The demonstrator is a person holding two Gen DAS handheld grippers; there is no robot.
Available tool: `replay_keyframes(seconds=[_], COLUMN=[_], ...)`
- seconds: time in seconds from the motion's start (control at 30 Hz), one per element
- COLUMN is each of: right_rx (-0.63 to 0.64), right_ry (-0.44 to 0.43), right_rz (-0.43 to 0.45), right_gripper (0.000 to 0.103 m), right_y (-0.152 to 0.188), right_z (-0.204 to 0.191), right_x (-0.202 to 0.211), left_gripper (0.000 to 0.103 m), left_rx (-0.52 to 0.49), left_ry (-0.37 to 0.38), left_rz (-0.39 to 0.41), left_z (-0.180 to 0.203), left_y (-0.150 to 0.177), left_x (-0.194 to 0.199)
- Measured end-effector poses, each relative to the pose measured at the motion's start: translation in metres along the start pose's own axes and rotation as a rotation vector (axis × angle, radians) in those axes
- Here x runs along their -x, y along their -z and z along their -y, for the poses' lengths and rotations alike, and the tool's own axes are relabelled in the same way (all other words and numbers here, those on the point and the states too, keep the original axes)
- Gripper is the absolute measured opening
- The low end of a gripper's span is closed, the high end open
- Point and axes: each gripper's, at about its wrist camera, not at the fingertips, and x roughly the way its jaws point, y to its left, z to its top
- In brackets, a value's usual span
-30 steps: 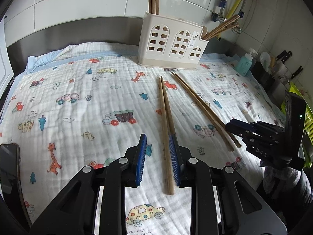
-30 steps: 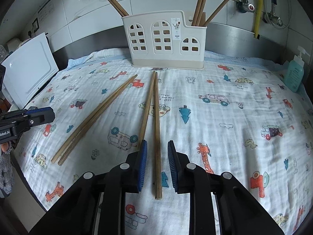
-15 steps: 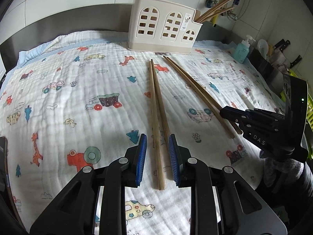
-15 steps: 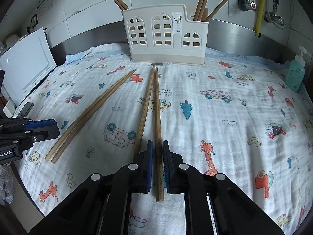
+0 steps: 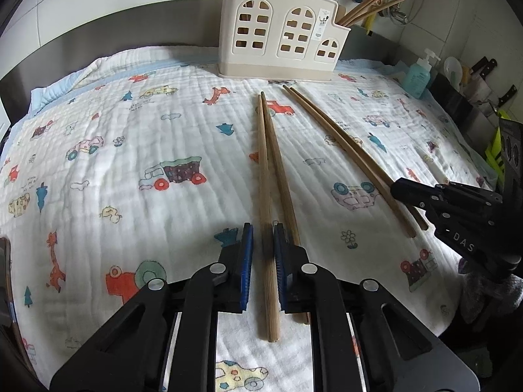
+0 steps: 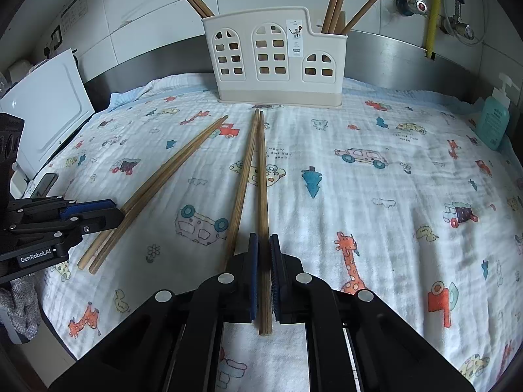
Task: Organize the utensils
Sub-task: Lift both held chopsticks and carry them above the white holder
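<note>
Two pairs of wooden chopsticks lie on a printed cloth in front of a cream utensil holder (image 5: 281, 37) (image 6: 278, 58) that holds more chopsticks. My left gripper (image 5: 263, 251) straddles the left chopstick (image 5: 264, 179) of its pair, jaws nearly closed around it, a small gap on the left side; the second stick (image 5: 282, 176) lies just outside the right jaw. My right gripper (image 6: 264, 261) is shut on the right chopstick (image 6: 263, 179) of the other pair; its partner (image 6: 242, 183) lies beside the left jaw. Each gripper shows in the other's view: the right one (image 5: 457, 215), the left one (image 6: 49, 225).
The cloth (image 5: 130, 150) covers the counter up to a steel backsplash. A teal soap bottle (image 6: 493, 121) stands at the right; knives and a dark rack (image 5: 470, 98) are beyond it. A white board (image 6: 42, 111) and a phone (image 6: 45, 184) are at the left.
The left gripper has moved over its chopstick pair and narrowed its jaws around the left stick. The right gripper has closed fully on its chopstick.
</note>
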Motion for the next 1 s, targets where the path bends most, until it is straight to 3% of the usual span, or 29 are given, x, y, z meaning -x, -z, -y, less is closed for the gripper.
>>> replay_keyframes(seconds=[0.33,0.53,1.0], right_rx=[0.0,0.001,0.037], right_ry=[0.003,0.004,0.003], right_rz=[-0.002,0.013,0.191], right_gripper=[0.007,0.007,0.006], right_y=[0.001,-0.001,-0.047], right_z=[-0.001,-0.001,-0.004], right_x=[-0.001,0.005,0.074], left_gripper=[0.011,0.006,0.006], left_rx=[-0.039,-0.002,-0.015], left_ry=[-0.056,-0.038,-0.008], left_rz=[0.007,0.012,0.155], left_z=[0.013,0.007,0.007], left_y=[-0.001,-0.003,-0.03], left_x=[-0.004,-0.002,0.046])
